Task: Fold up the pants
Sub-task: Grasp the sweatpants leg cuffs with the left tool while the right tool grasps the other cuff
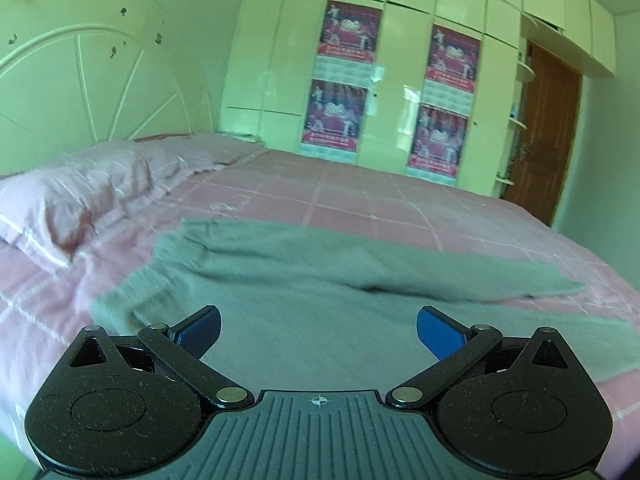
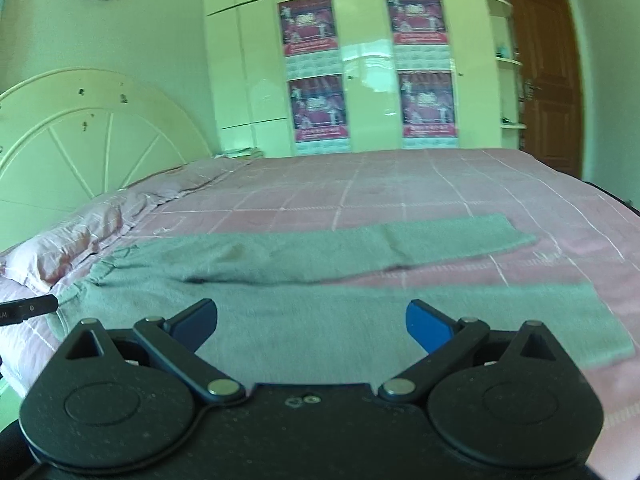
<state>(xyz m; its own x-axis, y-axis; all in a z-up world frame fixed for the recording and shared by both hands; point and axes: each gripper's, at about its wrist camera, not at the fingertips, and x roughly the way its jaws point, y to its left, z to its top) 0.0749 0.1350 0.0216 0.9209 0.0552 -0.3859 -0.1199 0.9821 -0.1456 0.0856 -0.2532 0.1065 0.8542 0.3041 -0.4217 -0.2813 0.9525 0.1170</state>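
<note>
Nearest each camera sits a black gripper body with two blue-padded fingers. Left gripper (image 1: 318, 334): jaws spread wide, nothing between them, held above the near side of the pants. Right gripper (image 2: 312, 326): jaws likewise spread wide and empty, above the near leg.

Grey pants (image 2: 304, 312) lie flat on the bed, unfolded, waistband toward the pillows at left, both legs running to the right and parted from each other. The far leg (image 2: 400, 244) lies well apart from the near one at the hems.

Under the pants is a pink checked bedspread (image 2: 420, 188). Pink pillows (image 1: 80, 192) lie at the head end, against a cream arched headboard (image 1: 80, 80).

Beyond the bed stands a cream wardrobe (image 2: 368, 60) carrying four red posters (image 2: 310, 28). A brown wooden door (image 2: 548, 80) stands to its right.
</note>
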